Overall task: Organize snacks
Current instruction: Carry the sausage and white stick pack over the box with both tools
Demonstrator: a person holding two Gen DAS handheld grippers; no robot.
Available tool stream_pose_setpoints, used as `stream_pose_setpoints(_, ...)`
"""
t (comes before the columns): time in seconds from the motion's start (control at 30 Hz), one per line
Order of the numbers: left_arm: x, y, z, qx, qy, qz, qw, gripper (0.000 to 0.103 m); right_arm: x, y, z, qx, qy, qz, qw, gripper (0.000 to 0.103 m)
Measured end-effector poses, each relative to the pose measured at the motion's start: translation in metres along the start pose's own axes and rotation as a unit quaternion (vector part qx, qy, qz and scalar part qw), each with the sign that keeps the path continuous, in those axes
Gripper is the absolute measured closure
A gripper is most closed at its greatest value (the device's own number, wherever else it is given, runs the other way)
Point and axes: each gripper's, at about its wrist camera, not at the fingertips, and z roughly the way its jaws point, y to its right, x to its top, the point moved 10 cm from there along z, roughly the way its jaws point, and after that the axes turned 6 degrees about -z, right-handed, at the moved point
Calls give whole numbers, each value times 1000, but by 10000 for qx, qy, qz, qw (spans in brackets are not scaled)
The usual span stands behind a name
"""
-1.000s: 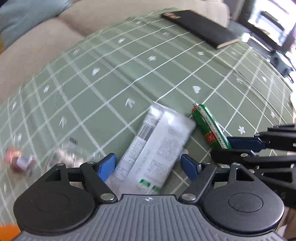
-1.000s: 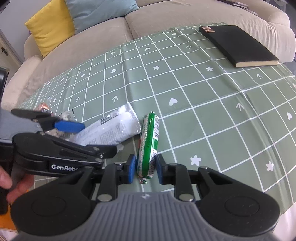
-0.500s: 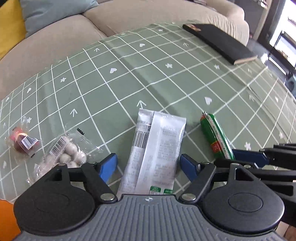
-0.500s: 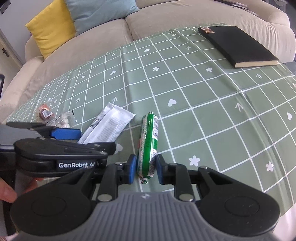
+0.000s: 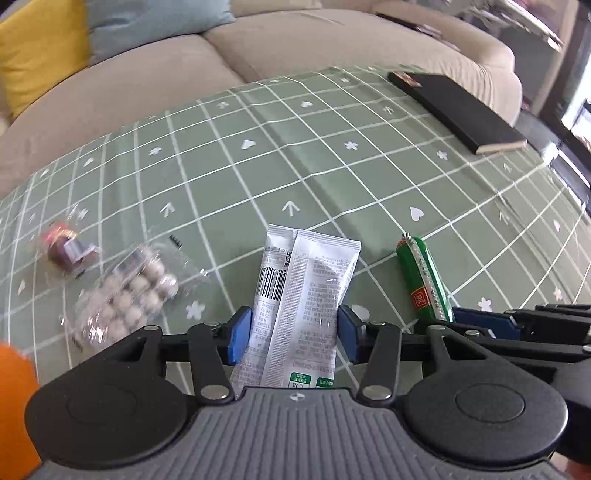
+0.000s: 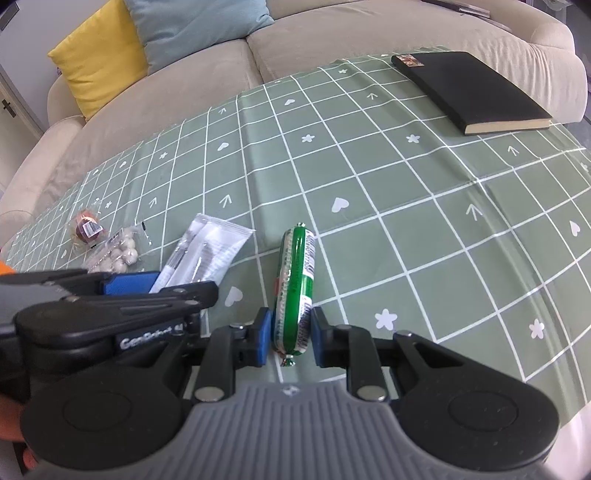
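A white snack packet (image 5: 304, 295) lies on the green checked tablecloth (image 5: 295, 166), its near half between the fingers of my left gripper (image 5: 291, 332). The blue pads touch its edges. It also shows in the right wrist view (image 6: 207, 251). A green sausage stick (image 6: 297, 288) lies between the fingers of my right gripper (image 6: 288, 339), whose pads press its near end. The sausage (image 5: 424, 280) sits right of the packet. A clear bag of white balls (image 5: 125, 295) and a small red wrapped snack (image 5: 66, 247) lie to the left.
A black notebook (image 6: 469, 88) lies at the far right of the table. A beige sofa (image 6: 332, 40) with a yellow cushion (image 6: 99, 59) and a blue cushion (image 6: 199, 26) stands behind the table. Something orange (image 5: 14, 398) is at the left edge.
My left gripper has narrowed from wide open onto the white packet's edges. The packet has turned straighter. My right gripper stays on the sausage.
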Motion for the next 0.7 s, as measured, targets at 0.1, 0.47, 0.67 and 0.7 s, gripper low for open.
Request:
stream_pose_setpoints(0.1, -4, -5, -15, 8, 85, -275, 9996, 47, -1, -3, -3, 68, 0, -42, 10000, 84)
stream_pose_setpoints(0.47, -8, -28, -101, 147, 731, -710, 9947, 47, -16, -29, -39, 321, 334, -443, 9979, 84)
stream_pose_setpoints(0.67, -7, -50, -152, 94, 1160, -927, 9889, 47, -15, -57, -78, 604, 789, -440, 9941, 84)
stream_pose_setpoints(0.7, -7, -55, -160, 79, 1224, -963, 9878, 47, -13, -63, -85, 674, 876, -460, 9928, 84)
